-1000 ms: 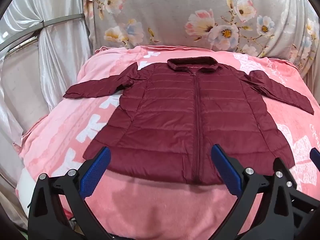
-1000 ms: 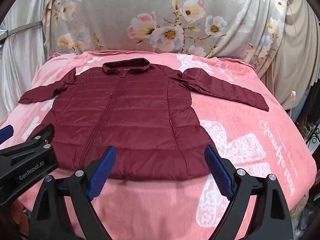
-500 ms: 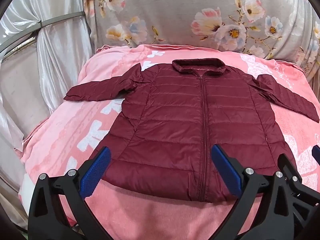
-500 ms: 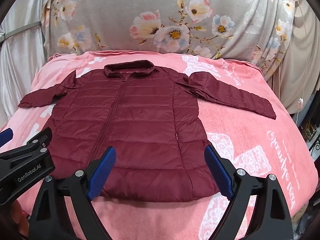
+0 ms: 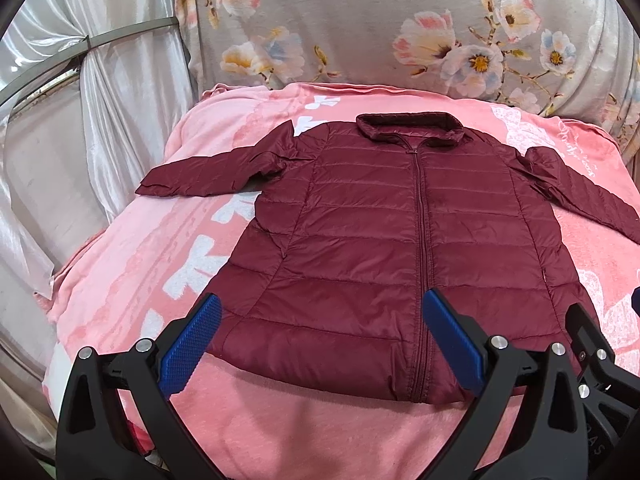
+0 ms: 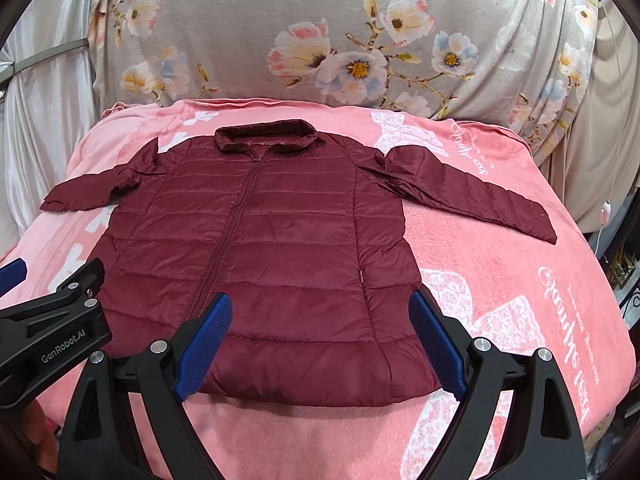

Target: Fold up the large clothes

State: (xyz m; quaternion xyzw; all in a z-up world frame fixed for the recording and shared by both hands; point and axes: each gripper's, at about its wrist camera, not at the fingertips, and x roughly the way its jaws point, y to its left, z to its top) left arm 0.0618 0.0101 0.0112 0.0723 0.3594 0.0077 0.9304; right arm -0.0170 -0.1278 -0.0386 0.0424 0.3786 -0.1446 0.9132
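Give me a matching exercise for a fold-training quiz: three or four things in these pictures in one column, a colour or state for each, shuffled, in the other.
Things:
1. jacket
2. blanket
3. left gripper
4. hanging cloth

Colour or state:
A. grey with flowers
B. open, holding nothing
C. maroon, zipped, sleeves spread
D. pink with white print

Pairs: 1-C, 2-D, 3-B, 4-A
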